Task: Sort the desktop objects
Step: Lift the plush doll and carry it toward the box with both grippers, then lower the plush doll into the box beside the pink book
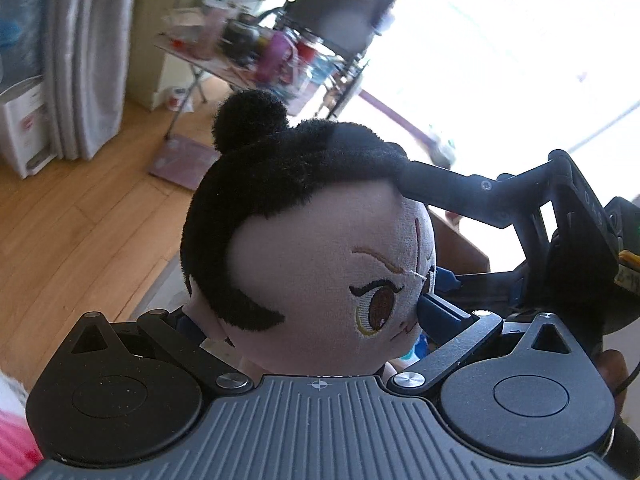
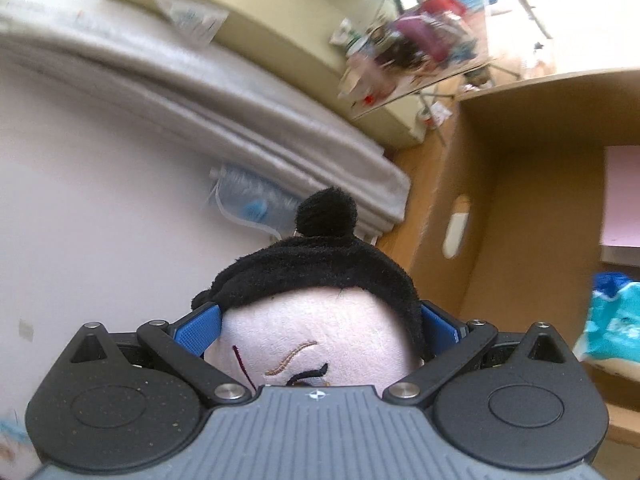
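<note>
A plush doll [image 1: 320, 248] with black hair, a top bun and a pale embroidered face fills the middle of both wrist views. My left gripper [image 1: 308, 316] is shut on it: a blue pad [image 1: 436, 312] presses the face by the eye, and the other pad is hidden behind the head. In the right wrist view, my right gripper [image 2: 320, 326] is shut on the doll's [image 2: 320, 280] head, blue pads [image 2: 200, 330] on both sides. One black finger [image 1: 448, 188] of the right gripper lies across the doll's forehead in the left wrist view.
An open cardboard box [image 2: 480, 152] stands at the right, with a turquoise packet [image 2: 612, 320] beside it. A cluttered folding table [image 1: 248, 52] stands farther back on the wooden floor [image 1: 80, 220]. Grey curtains [image 1: 80, 60] and a white appliance [image 1: 24, 128] are at the left.
</note>
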The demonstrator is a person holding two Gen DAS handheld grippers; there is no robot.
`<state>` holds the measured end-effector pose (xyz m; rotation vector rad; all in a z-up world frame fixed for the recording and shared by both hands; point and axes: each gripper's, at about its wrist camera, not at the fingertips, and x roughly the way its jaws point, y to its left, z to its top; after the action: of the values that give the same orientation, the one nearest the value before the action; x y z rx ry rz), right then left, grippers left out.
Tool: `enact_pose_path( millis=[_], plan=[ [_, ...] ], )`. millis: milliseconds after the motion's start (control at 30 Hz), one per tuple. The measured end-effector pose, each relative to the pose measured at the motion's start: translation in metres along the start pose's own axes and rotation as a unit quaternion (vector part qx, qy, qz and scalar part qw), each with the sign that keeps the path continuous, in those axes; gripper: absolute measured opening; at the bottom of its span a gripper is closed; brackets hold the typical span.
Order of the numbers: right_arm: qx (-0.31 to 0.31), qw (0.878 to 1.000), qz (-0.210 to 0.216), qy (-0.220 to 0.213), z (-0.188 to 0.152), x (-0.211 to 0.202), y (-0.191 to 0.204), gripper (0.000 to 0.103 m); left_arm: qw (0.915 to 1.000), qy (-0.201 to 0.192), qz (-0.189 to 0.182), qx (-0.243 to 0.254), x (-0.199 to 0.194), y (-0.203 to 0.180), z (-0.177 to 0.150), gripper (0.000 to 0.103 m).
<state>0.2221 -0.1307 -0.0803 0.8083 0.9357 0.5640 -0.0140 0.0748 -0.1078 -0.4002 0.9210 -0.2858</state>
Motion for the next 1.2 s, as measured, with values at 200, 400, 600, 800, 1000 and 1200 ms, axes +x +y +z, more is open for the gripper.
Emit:
enact_pose_path(
  millis=[200, 400, 600, 800, 1000, 1200],
  plan=[
    [0.068, 0.997, -0.008, -0.033, 0.019, -0.013, -0.041, 0.103, 0.9984, 0.030, -0.004, 0.047, 0.035, -0.023, 0.013, 0.103],
    [0.134, 0.989, -0.024, -0.051, 0.036, -0.004, -0.079, 0.103, 0.9960, 0.053, -0.009, 0.071, 0.068, -0.029, 0.032, 0.103],
    [0.194, 0.979, -0.033, -0.057, 0.043, 0.013, -0.113, 0.103, 0.9934, 0.073, -0.009, 0.088, 0.101, -0.031, 0.052, 0.103],
    [0.237, 0.969, -0.036, -0.063, 0.047, 0.023, -0.134, 0.103, 0.9903, 0.084, -0.007, 0.110, 0.128, -0.035, 0.067, 0.103],
    [0.268, 0.960, -0.045, -0.071, 0.054, 0.038, -0.152, 0.103, 0.9877, 0.097, -0.010, 0.122, 0.154, -0.036, 0.078, 0.103],
    [0.284, 0.954, -0.054, -0.081, 0.060, 0.046, -0.168, 0.103, 0.9848, 0.107, -0.014, 0.136, 0.173, -0.039, 0.082, 0.103]
  ],
)
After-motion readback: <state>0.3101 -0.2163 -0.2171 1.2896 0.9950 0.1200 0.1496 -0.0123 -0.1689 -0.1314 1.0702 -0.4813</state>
